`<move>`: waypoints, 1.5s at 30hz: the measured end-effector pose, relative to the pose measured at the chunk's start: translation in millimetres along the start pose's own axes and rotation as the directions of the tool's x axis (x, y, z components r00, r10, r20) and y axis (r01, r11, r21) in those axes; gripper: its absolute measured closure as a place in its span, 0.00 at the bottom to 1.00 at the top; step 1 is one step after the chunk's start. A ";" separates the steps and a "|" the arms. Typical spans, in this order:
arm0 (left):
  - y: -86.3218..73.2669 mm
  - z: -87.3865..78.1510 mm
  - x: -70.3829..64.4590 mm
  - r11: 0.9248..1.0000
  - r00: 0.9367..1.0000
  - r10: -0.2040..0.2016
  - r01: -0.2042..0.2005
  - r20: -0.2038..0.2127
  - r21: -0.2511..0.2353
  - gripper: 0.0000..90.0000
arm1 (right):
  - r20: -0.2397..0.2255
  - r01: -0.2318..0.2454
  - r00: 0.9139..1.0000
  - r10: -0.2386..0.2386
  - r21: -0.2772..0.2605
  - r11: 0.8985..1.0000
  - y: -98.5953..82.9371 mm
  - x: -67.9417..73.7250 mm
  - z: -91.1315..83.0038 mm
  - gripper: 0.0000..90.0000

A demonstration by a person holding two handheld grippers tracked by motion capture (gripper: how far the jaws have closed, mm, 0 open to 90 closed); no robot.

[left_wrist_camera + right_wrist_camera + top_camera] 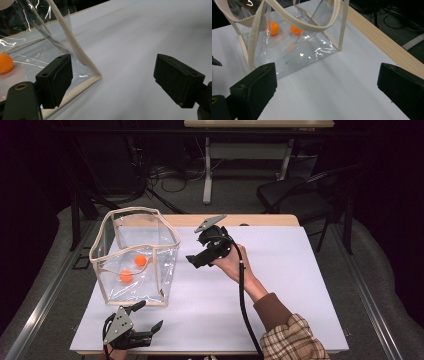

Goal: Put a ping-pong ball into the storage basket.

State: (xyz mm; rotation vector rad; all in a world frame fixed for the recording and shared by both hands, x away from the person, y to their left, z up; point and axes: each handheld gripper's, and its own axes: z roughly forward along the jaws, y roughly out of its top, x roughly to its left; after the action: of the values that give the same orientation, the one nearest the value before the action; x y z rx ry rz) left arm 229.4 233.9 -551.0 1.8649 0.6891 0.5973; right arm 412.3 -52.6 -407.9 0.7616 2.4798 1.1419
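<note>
Clear bag point(135, 257), beige-trimmed, upright on our bench point(280, 285) at its left half, mouth up, long axis running front to back; two orange balls point(140, 260) inside. Our left gripper point(148, 316) sits low at the bag's near corner, fingers spread. Our right gripper point(193, 260), wrist raised, aims at the bag's side, fingers spread.

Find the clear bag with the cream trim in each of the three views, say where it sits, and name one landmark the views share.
High view: the clear bag stands left of centre on the white table.
Left gripper view: its bottom corner fills the upper left, beside the left finger.
Right gripper view: it stands top centre-left, beyond the open fingers.
Shared landmark: an orange ball lying inside the bag.
</note>
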 end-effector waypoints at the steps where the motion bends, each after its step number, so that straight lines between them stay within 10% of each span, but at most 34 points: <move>1: 0.0 0.0 0.2 1.000 1.000 0.001 -0.001 0.000 0.000 0.18 | 0.001 -0.003 1.000 0.003 0.004 1.000 -2.2 -0.2 -0.8 0.02; 45: 0.7 0.4 -0.5 1.000 1.000 0.005 -0.005 -0.003 0.001 0.18 | 0.065 -0.039 0.997 0.037 0.032 0.999 -110.0 11.5 -39.6 0.00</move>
State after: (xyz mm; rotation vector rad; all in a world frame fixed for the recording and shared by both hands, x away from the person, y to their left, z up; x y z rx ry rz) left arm 229.5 233.2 -550.6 1.8674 0.6869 0.6039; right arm 347.0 -129.6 -468.0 0.8442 2.4468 1.0742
